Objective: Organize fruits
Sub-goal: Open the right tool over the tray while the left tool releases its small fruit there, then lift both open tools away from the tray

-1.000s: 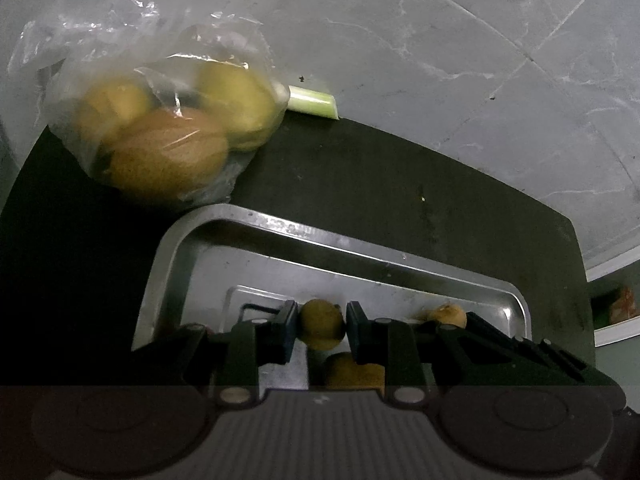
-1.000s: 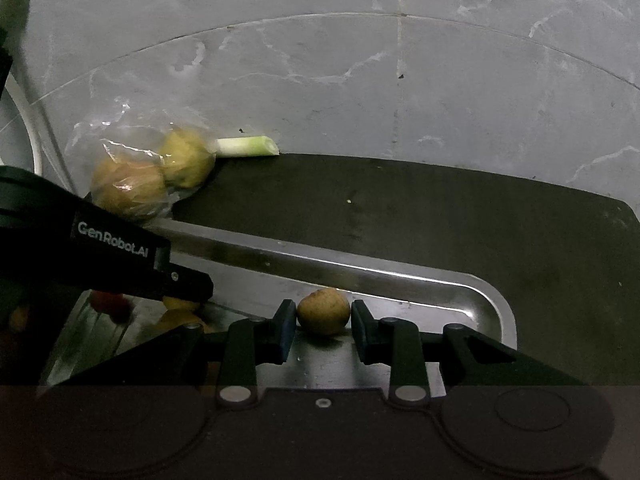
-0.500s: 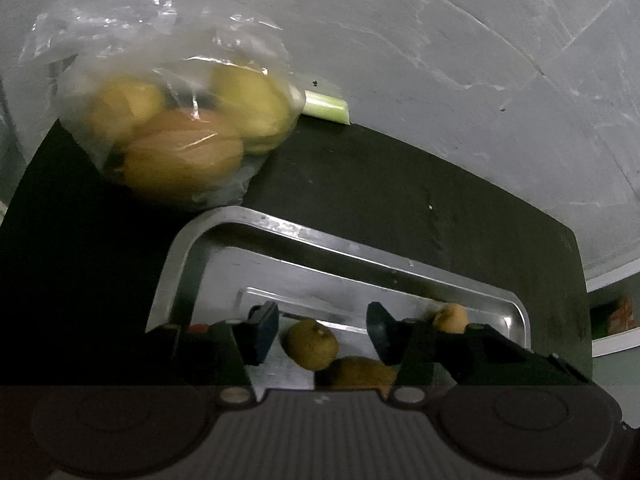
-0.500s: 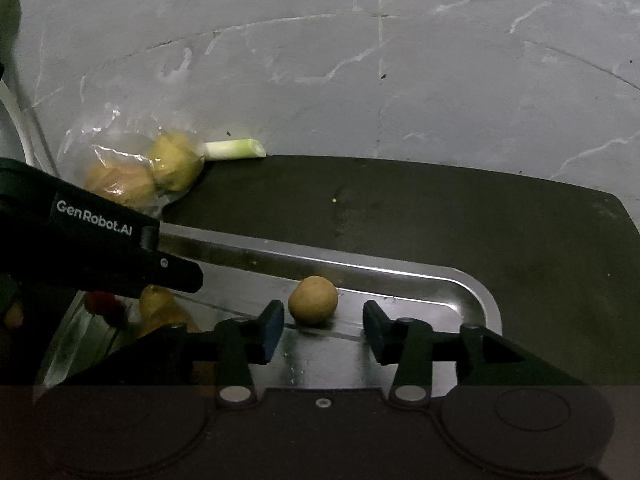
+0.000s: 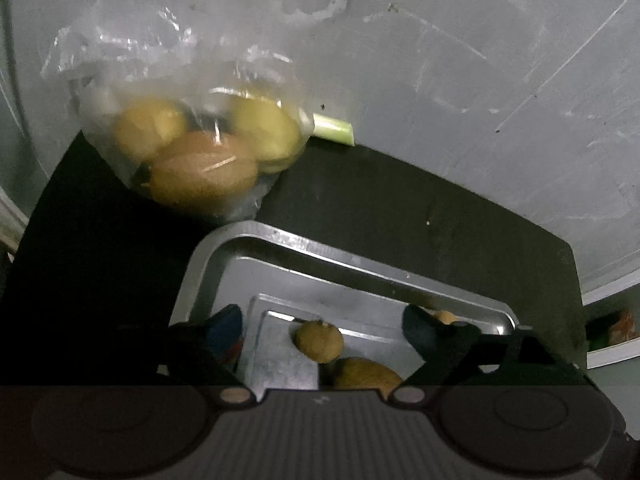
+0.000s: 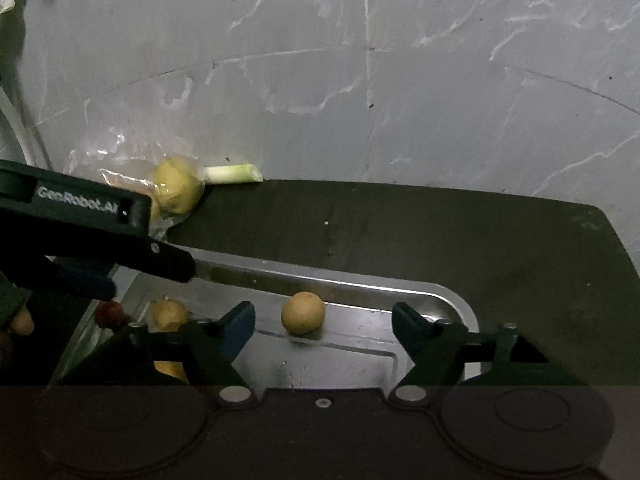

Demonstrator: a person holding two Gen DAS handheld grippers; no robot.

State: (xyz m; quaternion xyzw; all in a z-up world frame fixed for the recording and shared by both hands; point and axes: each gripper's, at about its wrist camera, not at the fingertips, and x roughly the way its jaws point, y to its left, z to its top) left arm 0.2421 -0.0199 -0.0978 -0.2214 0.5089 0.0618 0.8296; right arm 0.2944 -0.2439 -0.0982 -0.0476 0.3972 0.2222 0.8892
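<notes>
Fingers of the left gripper stand wide apart with nothing held; a small brown fruit lies loose on the metal tray between them, just ahead of the tips, a larger one touching it on the near side. The right gripper is likewise spread and empty, a round fruit resting apart from both fingers, near the tray's far rim. Further out, ahead and left of the left gripper, a clear plastic bag of bigger fruit sits off the tray on the black mat; judging by position, the left gripper is the nearer one to it. A green stalk piece lies beside the bag. Beyond the mat is grey marbled floor.
</notes>
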